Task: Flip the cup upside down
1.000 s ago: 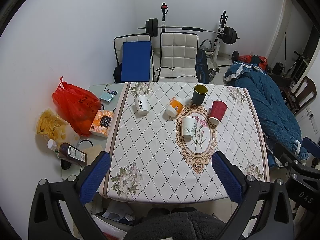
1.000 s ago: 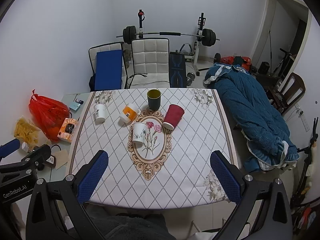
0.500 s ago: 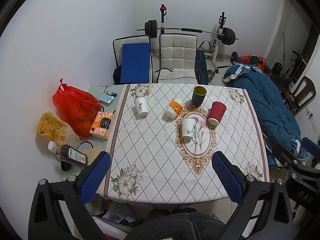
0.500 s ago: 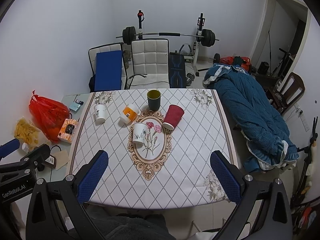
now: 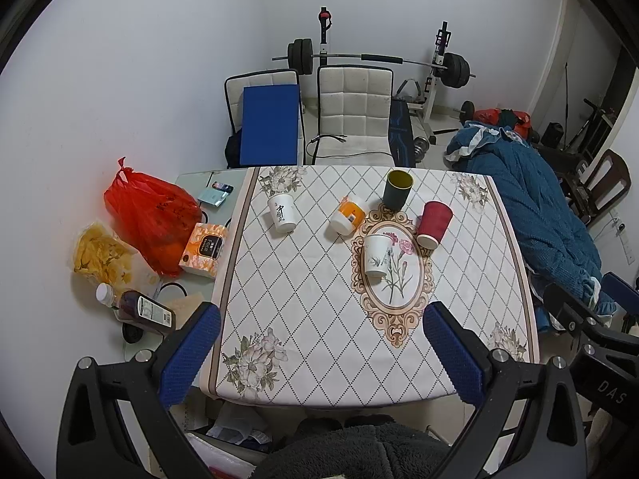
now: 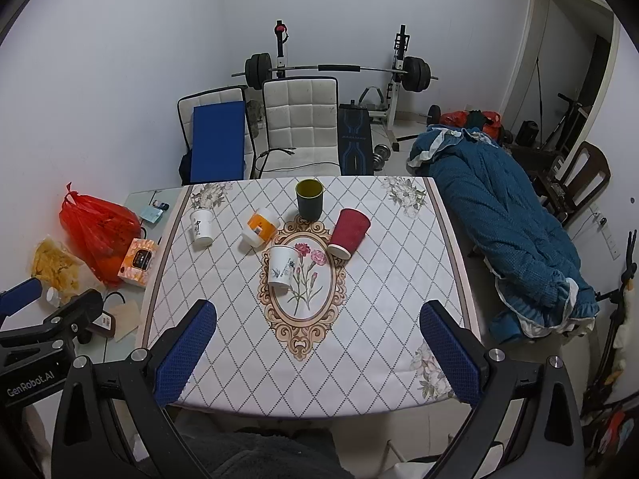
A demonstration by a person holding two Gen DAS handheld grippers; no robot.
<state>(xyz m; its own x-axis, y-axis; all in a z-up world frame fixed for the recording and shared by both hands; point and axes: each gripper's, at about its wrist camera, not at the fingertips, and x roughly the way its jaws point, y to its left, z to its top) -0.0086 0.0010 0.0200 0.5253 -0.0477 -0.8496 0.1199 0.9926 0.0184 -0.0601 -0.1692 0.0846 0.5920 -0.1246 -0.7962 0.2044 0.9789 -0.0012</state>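
Several cups stand on the patterned table (image 5: pixel 303 303). A dark green cup (image 5: pixel 397 189) (image 6: pixel 309 198) stands upright with its mouth up. A red paper cup (image 5: pixel 434 224) (image 6: pixel 348 233), a white cup with a plant print (image 5: pixel 376 255) (image 6: pixel 281 266), a white cup with black writing (image 5: pixel 281 212) (image 6: pixel 201 226) and an orange and white cup (image 5: pixel 348 215) (image 6: pixel 260 226) stand mouth down. My left gripper (image 5: pixel 319 355) and right gripper (image 6: pixel 317 351) are open and empty, held high above the table's near edge.
A red plastic bag (image 5: pixel 149 215), a tissue box (image 5: pixel 203 250), a bag of chips (image 5: pixel 102 257) and a bottle (image 5: pixel 139 309) sit on a low side table at the left. White chairs (image 5: pixel 353 115) and a barbell rack stand behind. A blue quilt (image 5: pixel 535 215) lies at the right.
Both grippers have shifted only very slightly; the view has barely moved. The cups have not moved.
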